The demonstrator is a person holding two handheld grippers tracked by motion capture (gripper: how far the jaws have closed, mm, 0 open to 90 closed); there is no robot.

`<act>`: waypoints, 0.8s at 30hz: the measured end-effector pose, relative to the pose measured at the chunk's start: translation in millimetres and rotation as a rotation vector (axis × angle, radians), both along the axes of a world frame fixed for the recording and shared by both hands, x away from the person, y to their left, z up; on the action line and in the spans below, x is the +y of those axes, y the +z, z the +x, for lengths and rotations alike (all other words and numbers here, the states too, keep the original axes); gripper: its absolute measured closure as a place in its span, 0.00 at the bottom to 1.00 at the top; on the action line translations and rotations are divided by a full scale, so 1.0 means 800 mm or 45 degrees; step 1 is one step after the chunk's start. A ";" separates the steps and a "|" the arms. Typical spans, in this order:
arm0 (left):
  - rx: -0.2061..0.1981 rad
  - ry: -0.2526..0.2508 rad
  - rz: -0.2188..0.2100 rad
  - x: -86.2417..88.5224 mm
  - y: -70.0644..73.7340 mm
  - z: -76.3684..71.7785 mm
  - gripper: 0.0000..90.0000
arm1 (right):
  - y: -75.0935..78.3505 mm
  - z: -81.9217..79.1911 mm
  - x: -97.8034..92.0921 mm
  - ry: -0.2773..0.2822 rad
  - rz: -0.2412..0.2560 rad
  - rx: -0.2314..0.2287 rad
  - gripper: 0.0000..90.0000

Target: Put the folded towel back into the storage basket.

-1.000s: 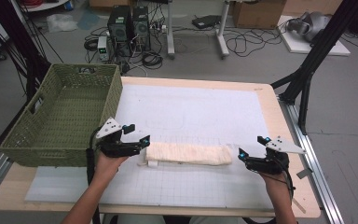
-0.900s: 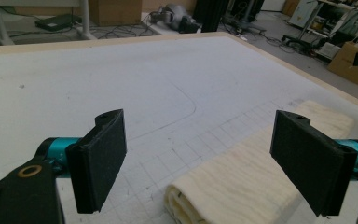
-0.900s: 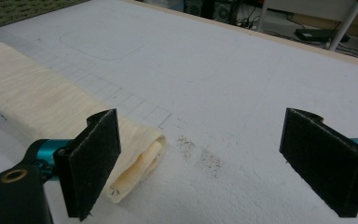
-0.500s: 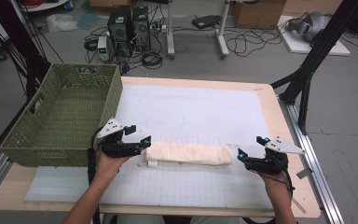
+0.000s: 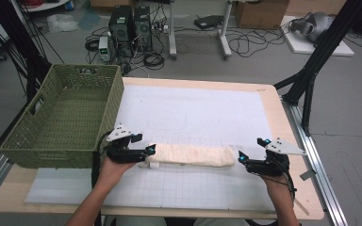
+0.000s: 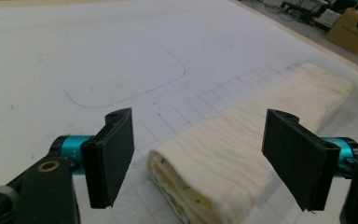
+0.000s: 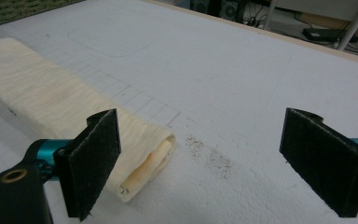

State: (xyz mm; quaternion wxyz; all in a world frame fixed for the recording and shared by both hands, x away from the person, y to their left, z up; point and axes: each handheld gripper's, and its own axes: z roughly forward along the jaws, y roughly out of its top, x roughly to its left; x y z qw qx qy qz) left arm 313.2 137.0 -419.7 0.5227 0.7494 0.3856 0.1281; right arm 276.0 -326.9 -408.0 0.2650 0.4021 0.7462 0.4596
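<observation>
A folded cream towel [image 5: 191, 155] lies flat on the white mat [image 5: 193, 113] toward the near edge of the table [image 5: 271, 94], stretched lengthwise between the two claws. The left claw [image 5: 147, 151] sits at the towel's left end with its jaws spread wide, one on each side of the layered end, which the left gripper view shows between them without contact. The right claw [image 5: 241, 159] is just beside the towel's right end, jaws likewise apart and holding nothing; its near jaw seems to hang over the cloth, though touching is hard to judge. A green woven basket [image 5: 61, 117] stands at the table's left edge.
</observation>
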 end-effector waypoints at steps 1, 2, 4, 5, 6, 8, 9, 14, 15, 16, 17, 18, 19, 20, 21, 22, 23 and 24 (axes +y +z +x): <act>0.005 -0.003 0.010 -0.001 -0.001 -0.001 0.30 | 0.000 0.000 0.000 0.001 0.002 -0.002 0.13; 0.012 -0.002 0.013 -0.002 -0.003 -0.001 0.30 | 0.000 -0.001 0.000 0.000 0.007 0.000 0.13; 0.027 -0.001 0.045 -0.003 -0.005 -0.002 0.31 | 0.000 -0.001 0.000 0.005 0.004 0.002 0.13; 0.040 0.002 0.055 -0.004 -0.007 -0.002 0.33 | -0.001 -0.001 0.000 0.005 0.005 0.005 0.13; 0.046 -0.006 0.068 -0.004 -0.009 -0.003 0.34 | -0.001 -0.001 0.000 0.005 0.004 0.005 0.13; 0.059 -0.007 0.083 -0.005 -0.011 -0.004 0.35 | -0.002 -0.001 0.000 0.008 0.004 0.009 0.13; 0.063 -0.006 0.090 -0.005 -0.012 -0.004 0.35 | -0.002 -0.001 0.000 0.008 0.001 0.010 0.13; 0.082 -0.008 0.129 -0.007 -0.016 -0.005 0.36 | -0.003 0.000 0.002 0.013 -0.004 0.016 0.13; 0.086 -0.012 0.148 -0.008 -0.017 -0.006 0.38 | -0.004 0.000 0.002 0.014 -0.005 0.020 0.13; 0.089 -0.011 0.162 -0.009 -0.018 -0.007 0.40 | -0.004 0.000 0.003 0.017 -0.002 0.022 0.13; 0.088 -0.024 0.190 -0.009 -0.018 -0.007 0.42 | -0.004 0.000 0.003 0.020 -0.001 0.018 0.13; 0.089 -0.023 0.203 -0.010 -0.018 -0.008 0.44 | -0.003 0.000 0.003 0.019 0.003 0.020 0.13; 0.095 -0.021 0.218 -0.010 -0.019 -0.008 0.45 | -0.003 0.000 0.003 0.020 0.005 0.019 0.13; 0.098 -0.022 0.238 -0.010 -0.020 -0.008 0.46 | -0.003 0.000 0.003 0.020 0.005 0.021 0.13; 0.102 -0.015 0.250 -0.011 -0.021 -0.008 0.46 | -0.003 0.000 0.003 0.021 0.004 0.020 0.13; 0.114 -0.021 0.258 -0.010 -0.022 -0.007 0.46 | -0.004 0.000 0.003 0.023 0.004 0.020 0.13; 0.120 -0.023 0.262 -0.011 -0.024 -0.007 0.48 | -0.004 0.000 0.003 0.021 0.005 0.023 0.13; 0.125 -0.023 0.274 -0.011 -0.025 -0.007 0.49 | -0.004 0.000 0.003 0.023 0.006 0.022 0.13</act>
